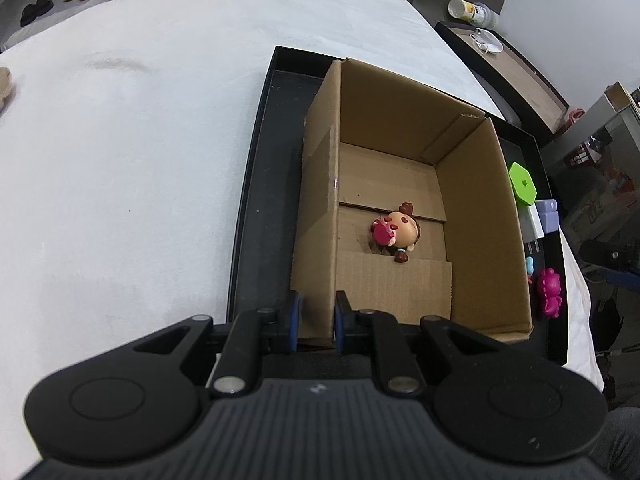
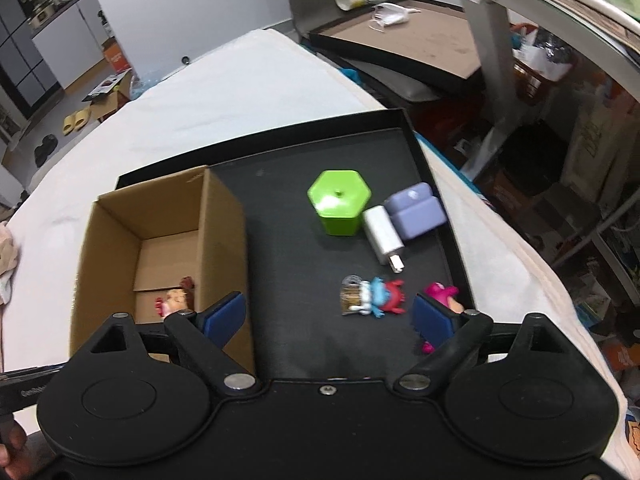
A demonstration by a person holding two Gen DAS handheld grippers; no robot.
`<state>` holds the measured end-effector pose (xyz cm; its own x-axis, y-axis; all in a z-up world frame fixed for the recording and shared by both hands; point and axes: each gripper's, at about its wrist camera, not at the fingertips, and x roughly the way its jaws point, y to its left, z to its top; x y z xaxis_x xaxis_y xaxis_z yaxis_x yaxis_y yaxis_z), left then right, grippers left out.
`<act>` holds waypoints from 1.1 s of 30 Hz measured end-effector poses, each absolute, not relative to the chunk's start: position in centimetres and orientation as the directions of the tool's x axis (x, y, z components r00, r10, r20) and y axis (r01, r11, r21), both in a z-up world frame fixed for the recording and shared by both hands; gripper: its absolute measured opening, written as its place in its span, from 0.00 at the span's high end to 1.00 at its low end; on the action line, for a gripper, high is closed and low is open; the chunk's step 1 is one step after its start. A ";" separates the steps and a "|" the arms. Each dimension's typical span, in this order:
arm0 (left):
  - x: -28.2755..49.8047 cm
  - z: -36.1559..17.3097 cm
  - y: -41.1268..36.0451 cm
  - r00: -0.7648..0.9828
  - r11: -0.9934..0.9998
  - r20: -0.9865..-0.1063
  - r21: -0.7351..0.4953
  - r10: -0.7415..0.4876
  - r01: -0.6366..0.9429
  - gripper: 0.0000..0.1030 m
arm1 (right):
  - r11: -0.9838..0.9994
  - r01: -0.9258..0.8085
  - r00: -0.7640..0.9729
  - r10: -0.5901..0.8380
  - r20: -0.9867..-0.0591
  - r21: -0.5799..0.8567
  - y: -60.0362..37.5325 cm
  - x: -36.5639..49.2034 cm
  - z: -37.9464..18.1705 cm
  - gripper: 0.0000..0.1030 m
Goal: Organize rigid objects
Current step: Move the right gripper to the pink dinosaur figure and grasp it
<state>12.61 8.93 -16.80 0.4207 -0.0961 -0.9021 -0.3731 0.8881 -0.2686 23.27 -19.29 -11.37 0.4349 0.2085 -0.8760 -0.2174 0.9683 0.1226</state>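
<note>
White-clothed table [image 1: 140, 160] is carrying a black tray [image 2: 304, 236] with the box [image 1: 472, 216] on it. I'm clamping the left hand-held gripper [image 1: 316, 320] on the box's near wall. One figurine [image 1: 398, 232] is sitting inside, so roughly one of six looks done. Right hand-held gripper [image 2: 328, 316] is hanging wide and empty over the tray; green pot [image 2: 338, 200], charger [image 2: 382, 232], purple block [image 2: 416, 210], crab toy [image 2: 376, 296], pink toy [image 2: 440, 292] are waiting there.
</note>
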 end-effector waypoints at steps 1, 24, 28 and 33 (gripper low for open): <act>12.6 -16.8 8.9 0.420 0.889 -0.903 -0.265 -0.092 -0.374 0.84 | 0.969 -0.214 0.435 0.209 -0.876 0.125 -19.7 23.4 -11.5 0.12; 12.9 -16.5 7.8 0.398 0.898 -0.917 -0.193 -0.022 -0.395 0.84 | 0.977 -0.092 0.355 0.214 -0.910 0.193 -27.3 26.7 -17.3 0.37; 13.0 -16.6 7.6 0.394 0.902 -0.919 -0.181 -0.013 -0.393 0.84 | 0.977 -0.077 0.350 0.213 -0.912 0.199 -28.0 27.0 -18.5 0.52; 13.0 -16.7 7.5 0.392 0.903 -0.920 -0.173 -0.005 -0.394 0.84 | 0.972 -0.064 0.319 0.235 -0.918 0.226 -28.5 27.1 -19.8 0.58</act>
